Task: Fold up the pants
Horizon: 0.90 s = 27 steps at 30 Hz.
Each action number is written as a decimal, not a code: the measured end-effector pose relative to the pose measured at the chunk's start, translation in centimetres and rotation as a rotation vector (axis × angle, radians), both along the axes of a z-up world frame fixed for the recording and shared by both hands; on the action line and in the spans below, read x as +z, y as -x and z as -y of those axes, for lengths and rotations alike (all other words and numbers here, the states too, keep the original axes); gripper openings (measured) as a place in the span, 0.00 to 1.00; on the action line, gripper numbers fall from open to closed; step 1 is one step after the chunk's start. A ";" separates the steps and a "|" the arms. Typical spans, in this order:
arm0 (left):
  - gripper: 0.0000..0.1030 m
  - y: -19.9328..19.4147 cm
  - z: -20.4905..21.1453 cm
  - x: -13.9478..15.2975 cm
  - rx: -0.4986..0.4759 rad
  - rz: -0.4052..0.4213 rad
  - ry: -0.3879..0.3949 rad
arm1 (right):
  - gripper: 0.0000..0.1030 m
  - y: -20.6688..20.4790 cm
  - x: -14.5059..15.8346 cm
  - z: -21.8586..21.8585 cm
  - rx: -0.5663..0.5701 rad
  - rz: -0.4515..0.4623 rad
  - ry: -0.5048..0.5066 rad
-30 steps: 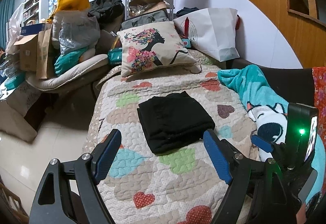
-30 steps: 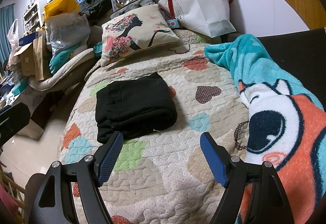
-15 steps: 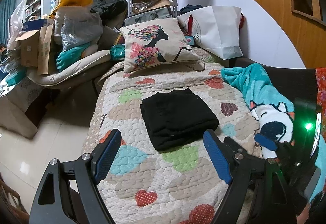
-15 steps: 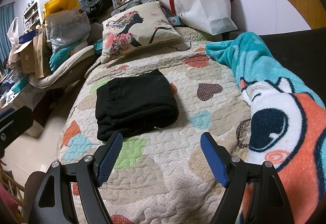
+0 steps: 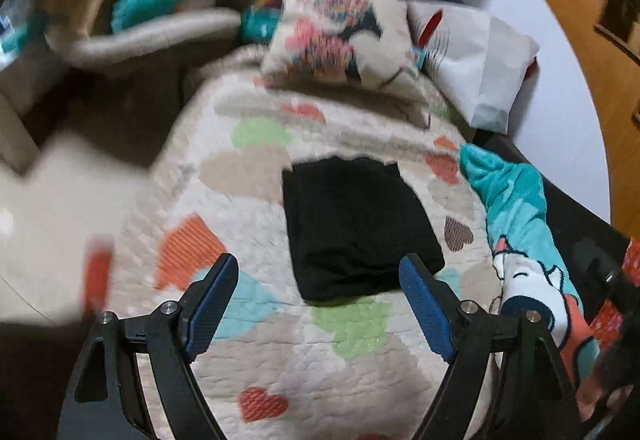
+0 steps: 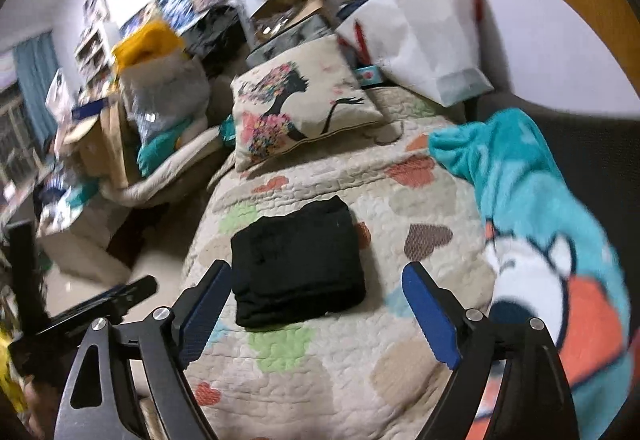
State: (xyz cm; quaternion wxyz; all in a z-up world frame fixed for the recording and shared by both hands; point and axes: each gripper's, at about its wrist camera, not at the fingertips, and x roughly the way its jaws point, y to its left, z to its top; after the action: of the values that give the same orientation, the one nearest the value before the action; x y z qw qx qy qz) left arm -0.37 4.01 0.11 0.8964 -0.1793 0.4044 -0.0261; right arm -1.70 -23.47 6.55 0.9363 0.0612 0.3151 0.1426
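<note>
Black fabric pants point(image 6: 298, 260) already in compact rectangular fold, flat on heart-patterned quilted bed cover point(image 6: 340, 360), mid-bed, left of teal cartoon fleece blanket point(image 6: 540, 199). Left tongs point(image 5: 318, 300) apart, empty. Right tongs point(image 6: 316, 306) apart, just widening, empty. Folding judged finished; nothing visibly left.

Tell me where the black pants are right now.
In both wrist views the pants lie folded mid-quilt, below the pillow and left of the teal blanket.

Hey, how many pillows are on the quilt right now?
1. A single cream pillow with a flower-haired figure printed on it leans at the far end of the heart-patterned quilt, beyond the folded black pants. The clutter behind it could hide others.
</note>
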 end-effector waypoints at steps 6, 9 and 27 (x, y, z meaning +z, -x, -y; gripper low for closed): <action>0.80 -7.5 0.0 -6.7 -0.064 -0.123 0.102 | 0.89 -9.3 -2.2 -0.4 0.013 -0.147 0.066; 0.80 -10.6 -0.7 -9.6 -0.055 -0.174 0.221 | 0.89 -16.0 -5.7 -0.8 0.032 -0.313 0.024; 0.45 -16.4 1.3 -10.8 -0.205 -0.173 0.292 | 0.25 -25.9 -14.9 -5.6 0.166 -0.467 -0.099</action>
State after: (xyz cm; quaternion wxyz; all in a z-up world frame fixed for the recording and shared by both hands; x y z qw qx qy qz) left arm 16.03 2.73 -10.68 0.8155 -0.2667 0.4880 -0.1601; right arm 24.17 -17.84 -8.36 0.8191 0.1124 0.5193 0.2161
